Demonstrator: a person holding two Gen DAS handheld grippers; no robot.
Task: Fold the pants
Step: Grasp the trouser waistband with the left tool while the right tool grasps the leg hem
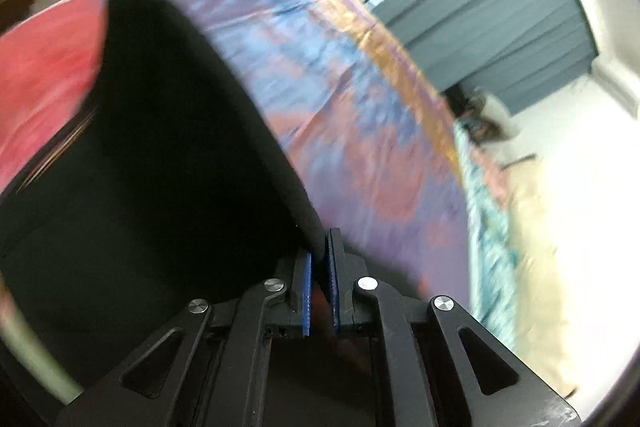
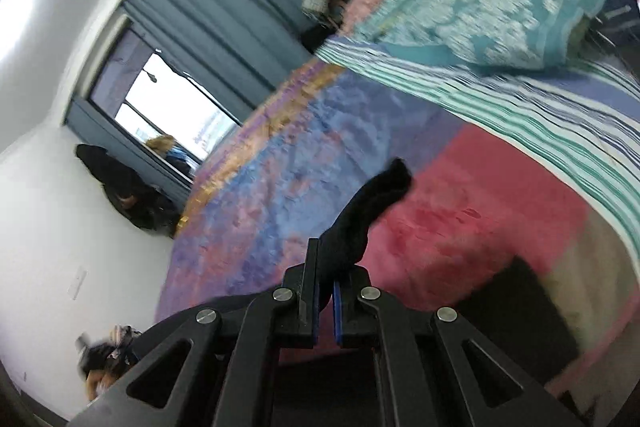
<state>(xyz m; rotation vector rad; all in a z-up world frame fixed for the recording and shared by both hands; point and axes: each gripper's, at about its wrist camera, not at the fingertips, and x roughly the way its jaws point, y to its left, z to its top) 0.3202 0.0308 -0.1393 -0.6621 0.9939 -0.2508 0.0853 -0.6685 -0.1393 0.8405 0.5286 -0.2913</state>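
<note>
The black pants (image 1: 168,155) are lifted off the bed, one broad dark panel hanging taut from a pinched edge. In the right wrist view a twisted end (image 2: 372,211) sticks up (crumpled, not flat) above the spread.

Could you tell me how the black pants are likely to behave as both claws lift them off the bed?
The black pants will probably sag: a bunched end droops past the right claw. They seem light, hanging from the left claw. Thin cloth might slip.
</note>
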